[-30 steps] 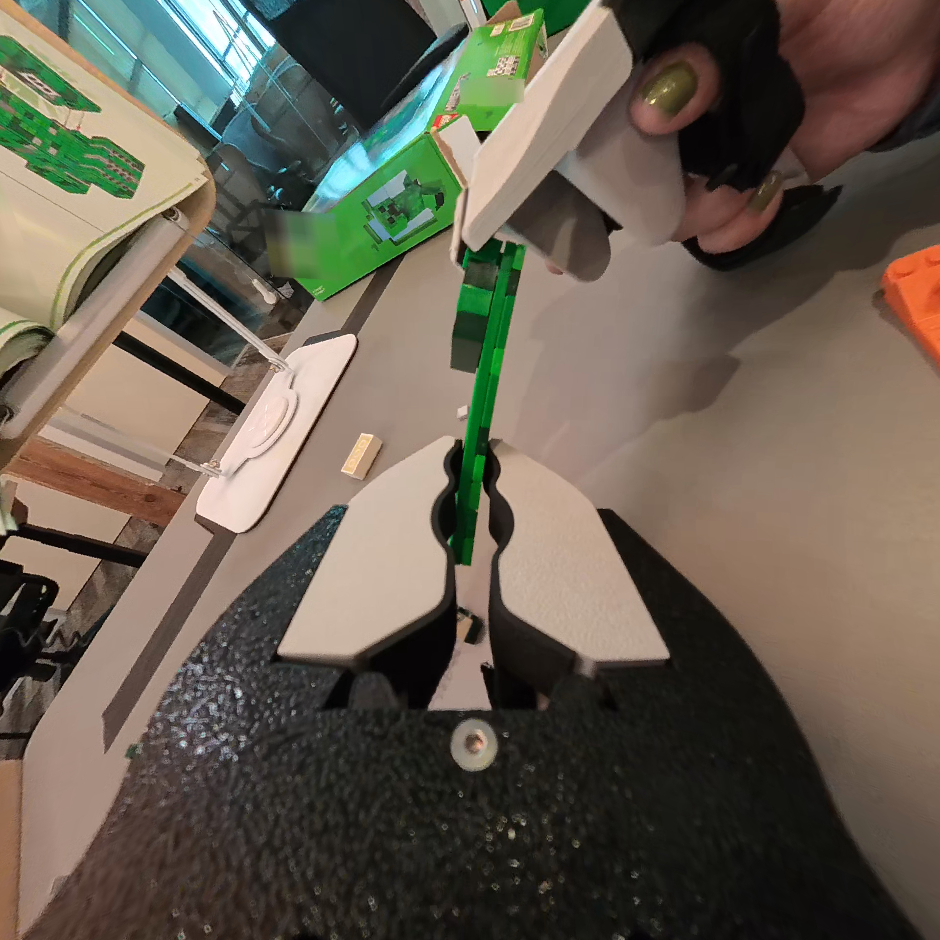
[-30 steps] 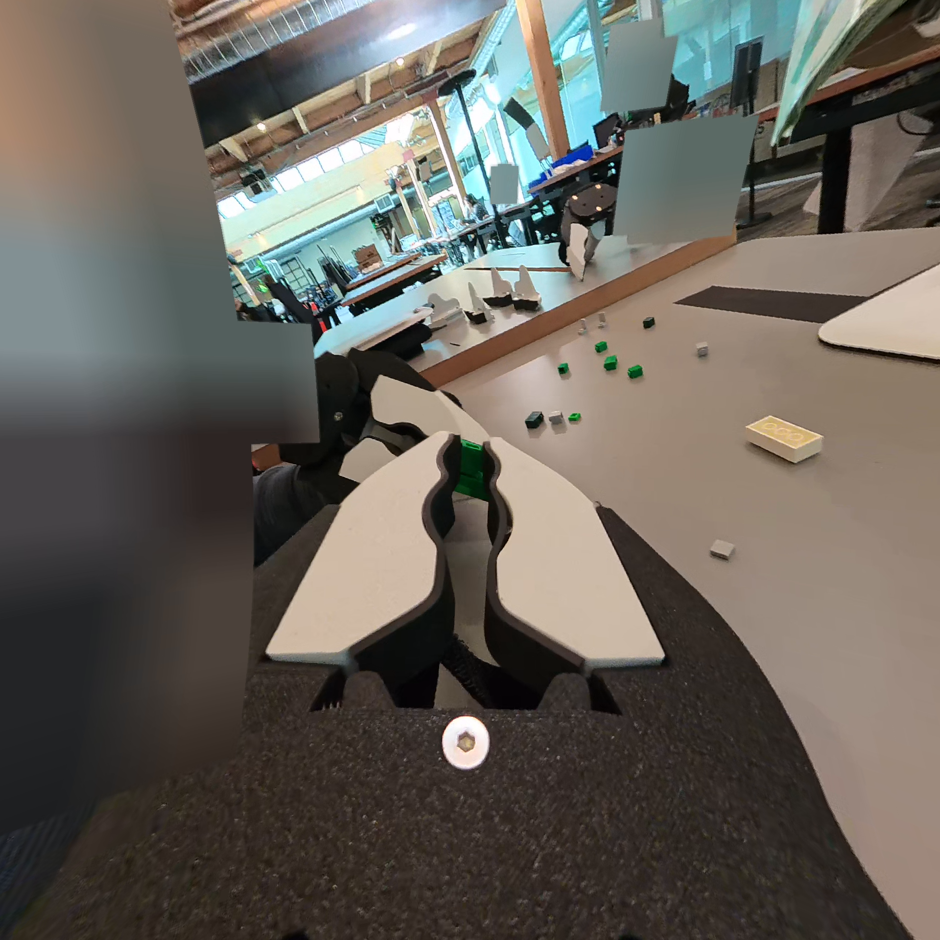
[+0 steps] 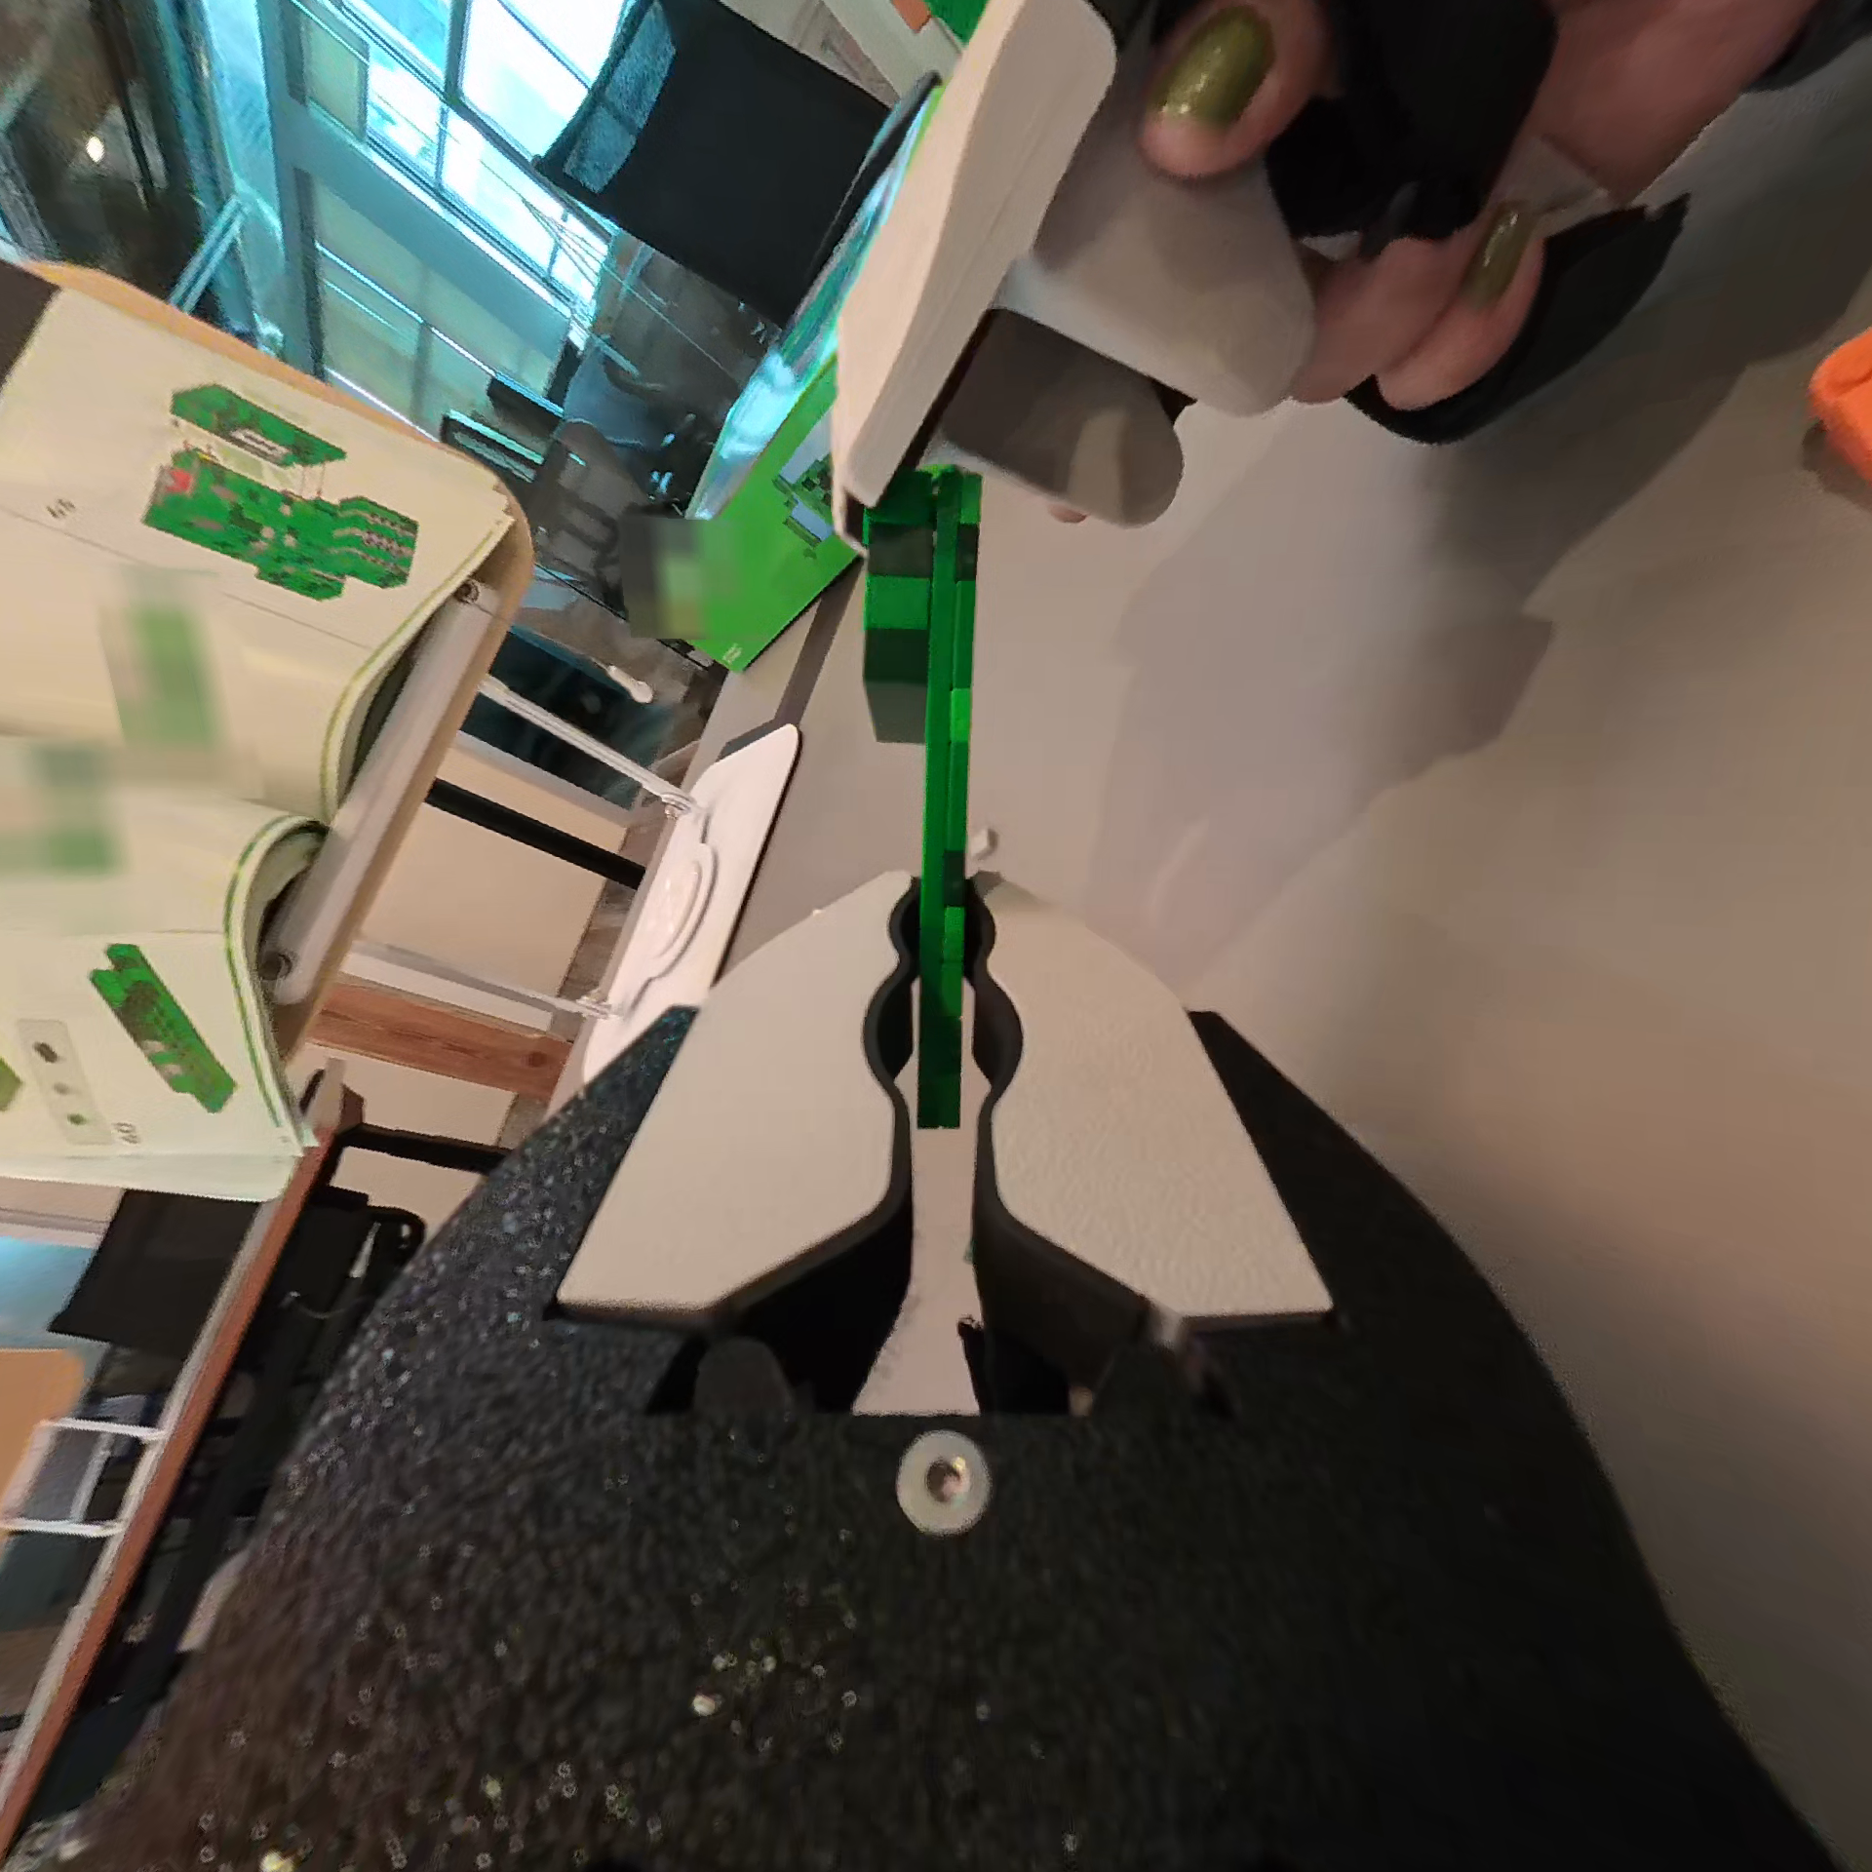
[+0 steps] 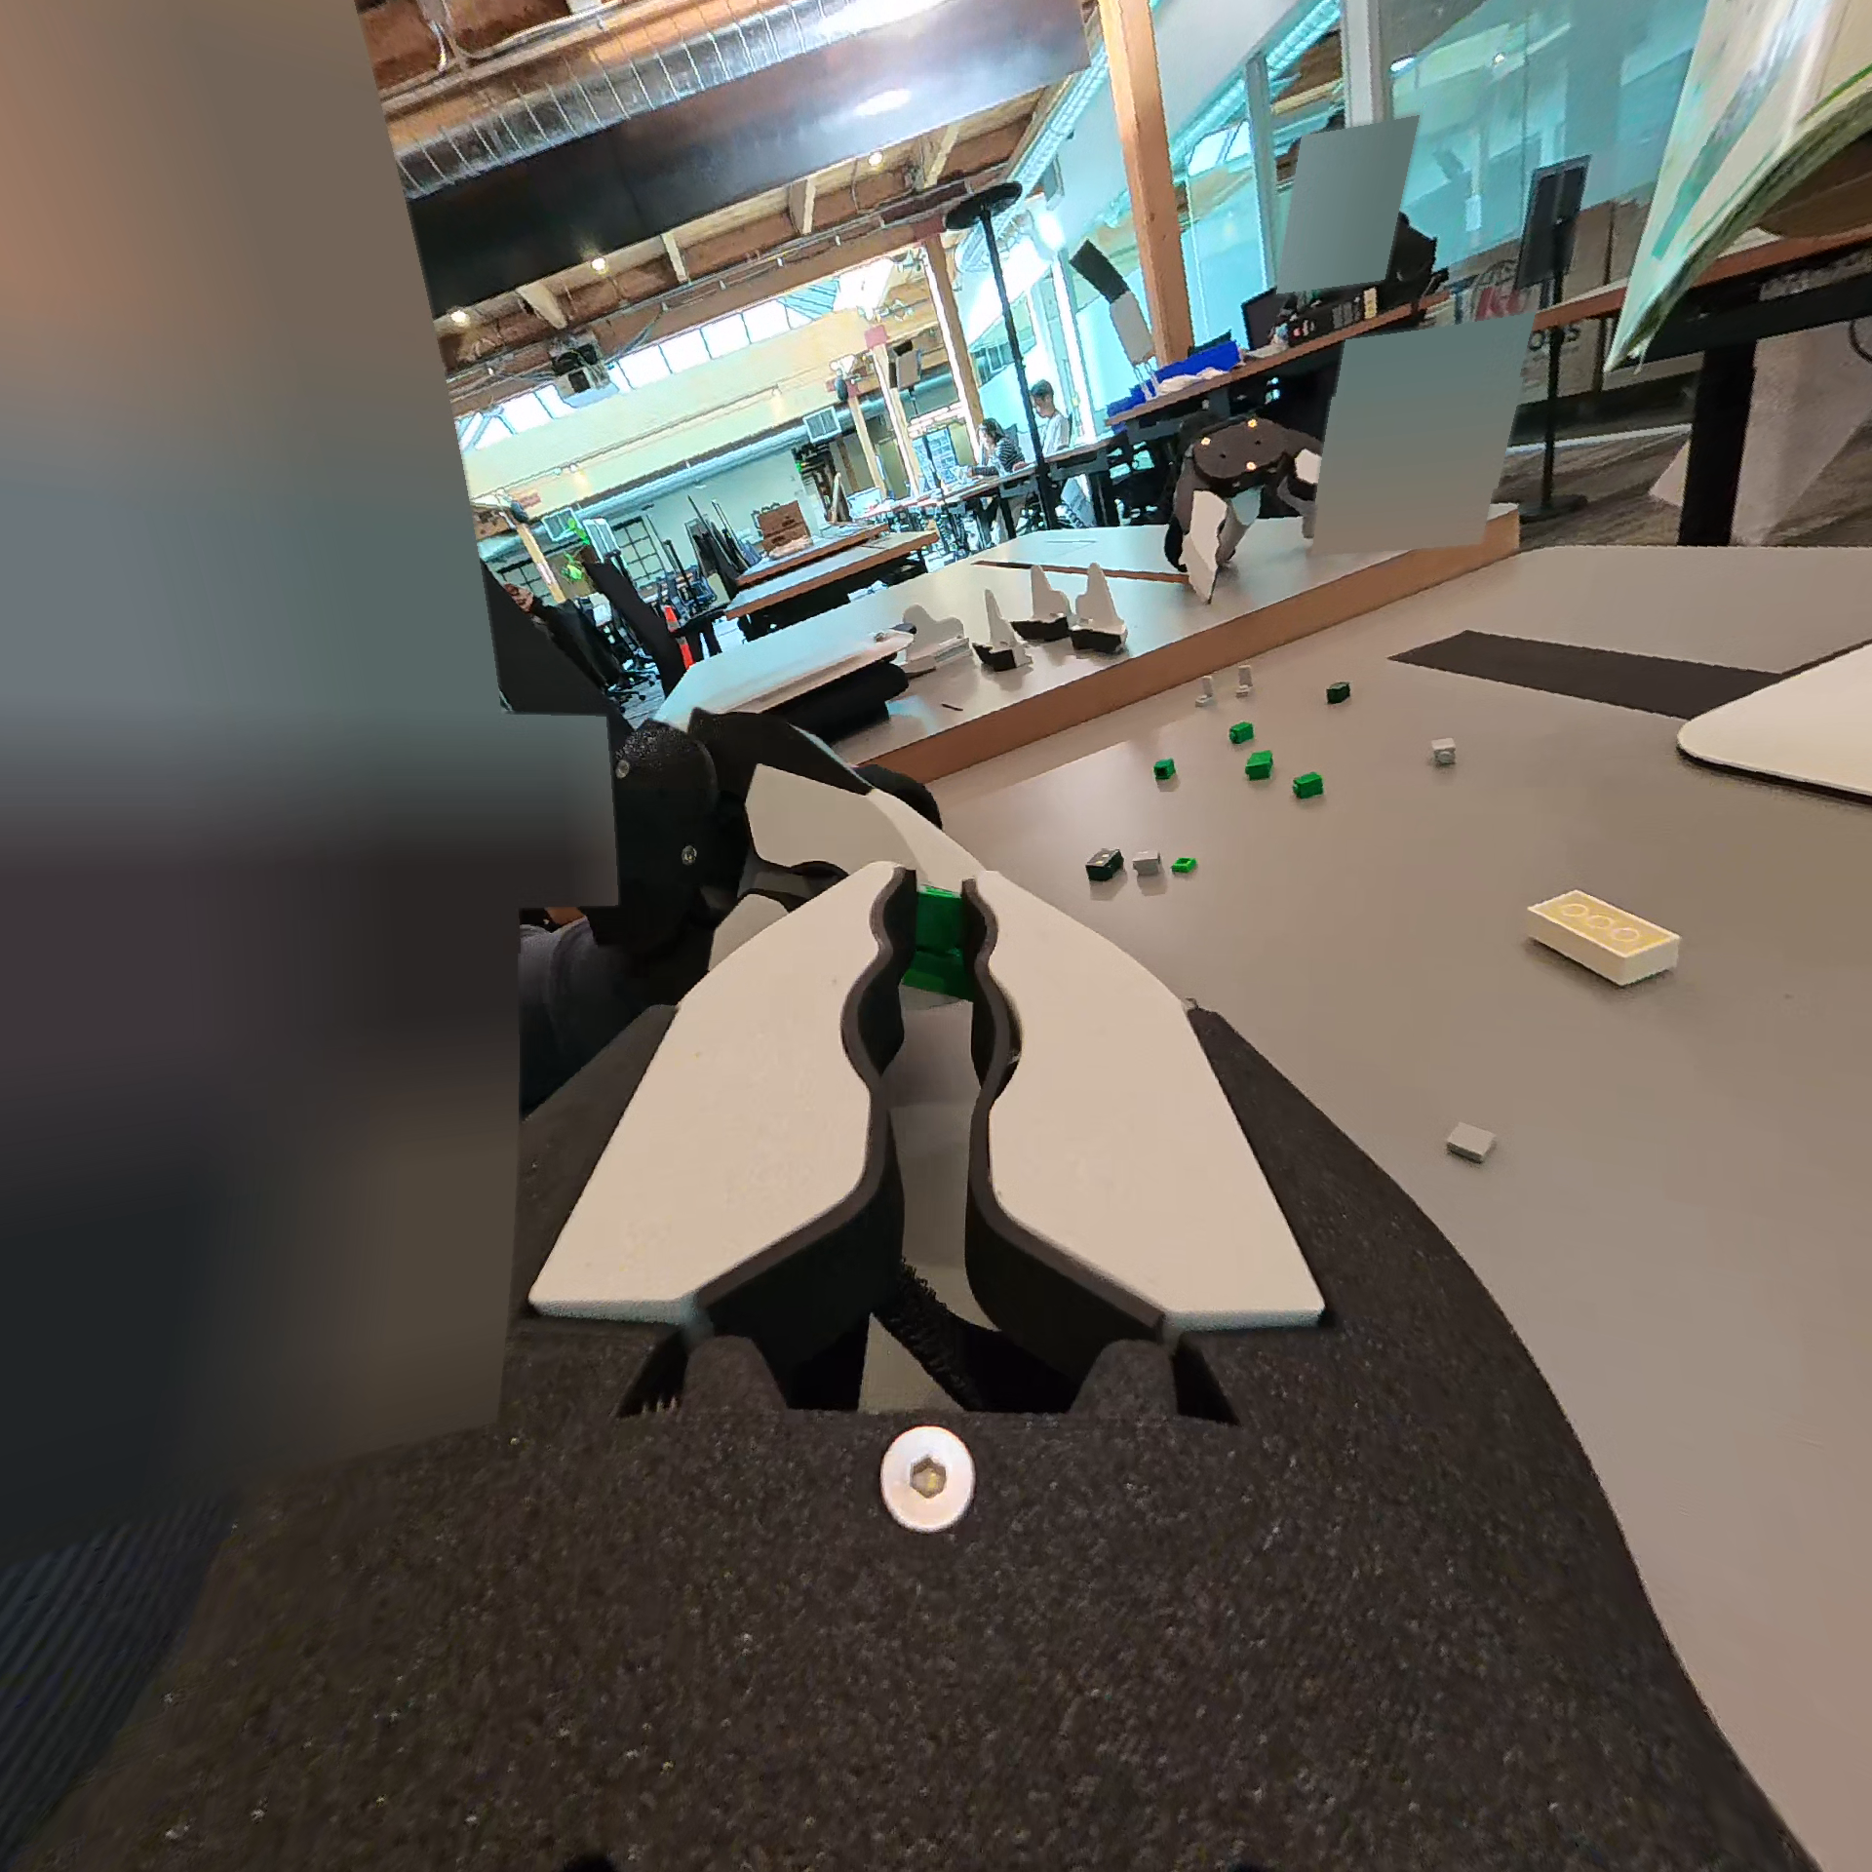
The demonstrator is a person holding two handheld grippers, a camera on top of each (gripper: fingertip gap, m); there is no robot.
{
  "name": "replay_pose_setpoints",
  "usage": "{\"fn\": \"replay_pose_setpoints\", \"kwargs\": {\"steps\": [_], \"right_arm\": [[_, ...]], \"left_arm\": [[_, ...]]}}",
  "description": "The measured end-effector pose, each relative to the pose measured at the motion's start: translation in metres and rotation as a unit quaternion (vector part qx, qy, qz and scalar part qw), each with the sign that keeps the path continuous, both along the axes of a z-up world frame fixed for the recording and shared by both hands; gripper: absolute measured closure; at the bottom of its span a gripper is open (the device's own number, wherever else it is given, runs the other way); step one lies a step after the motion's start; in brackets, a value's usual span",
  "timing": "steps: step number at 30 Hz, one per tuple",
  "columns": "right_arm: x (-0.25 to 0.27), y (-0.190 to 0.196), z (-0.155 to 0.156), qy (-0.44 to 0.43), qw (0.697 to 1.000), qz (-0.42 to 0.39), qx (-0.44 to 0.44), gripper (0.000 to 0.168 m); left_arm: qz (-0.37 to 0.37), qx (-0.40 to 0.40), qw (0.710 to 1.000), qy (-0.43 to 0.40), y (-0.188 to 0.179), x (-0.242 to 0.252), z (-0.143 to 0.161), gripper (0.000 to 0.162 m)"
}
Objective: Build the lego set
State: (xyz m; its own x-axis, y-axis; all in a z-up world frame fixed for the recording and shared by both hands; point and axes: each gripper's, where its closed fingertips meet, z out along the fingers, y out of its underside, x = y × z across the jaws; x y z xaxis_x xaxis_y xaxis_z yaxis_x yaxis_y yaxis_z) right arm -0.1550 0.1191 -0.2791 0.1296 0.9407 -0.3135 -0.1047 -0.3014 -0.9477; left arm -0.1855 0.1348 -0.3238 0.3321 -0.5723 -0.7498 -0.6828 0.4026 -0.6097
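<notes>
Up close in the left wrist view, the left gripper (image 3: 944,912) is clamped on the near end of a long green lego assembly (image 3: 947,770), a thin strip seen edge-on that runs away from the camera above the grey tabletop (image 3: 1519,912). The right gripper (image 3: 912,486) grips the assembly's far end from above, held by a hand (image 3: 1418,203) in a black fingerless glove. To the left, an open instruction booklet (image 3: 203,658) rests on a stand whose white base (image 3: 709,871) sits on the tabletop. A green set box (image 3: 770,507) lies beyond, and an orange object (image 3: 1844,405) shows at the right edge.

Next, in the right wrist view, the right gripper (image 4: 932,902) has its fingers pressed against the green lego assembly (image 4: 937,942) between their tips, with the left gripper (image 4: 810,800) just behind it. Loose small pieces, green (image 4: 1259,765) and grey (image 4: 1471,1143), are scattered over the tabletop (image 4: 1418,1013), and a cream brick (image 4: 1601,934) lies apart to the right.
</notes>
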Motion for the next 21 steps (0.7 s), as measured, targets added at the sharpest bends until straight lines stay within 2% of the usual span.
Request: {"fn": "replay_pose_setpoints", "kwargs": {"steps": [8,21], "right_arm": [[0.0,-0.009,0.01,-0.005,0.999,0.012,0.048,0.161],[-0.002,-0.012,0.013,-0.022,0.998,0.018,0.058,0.156]], "left_arm": [[0.002,0.065,0.998,0.007,-0.004,-0.001,0.013,0.156],[-0.002,0.075,0.997,0.0,-0.008,0.0,0.017,0.156]]}}
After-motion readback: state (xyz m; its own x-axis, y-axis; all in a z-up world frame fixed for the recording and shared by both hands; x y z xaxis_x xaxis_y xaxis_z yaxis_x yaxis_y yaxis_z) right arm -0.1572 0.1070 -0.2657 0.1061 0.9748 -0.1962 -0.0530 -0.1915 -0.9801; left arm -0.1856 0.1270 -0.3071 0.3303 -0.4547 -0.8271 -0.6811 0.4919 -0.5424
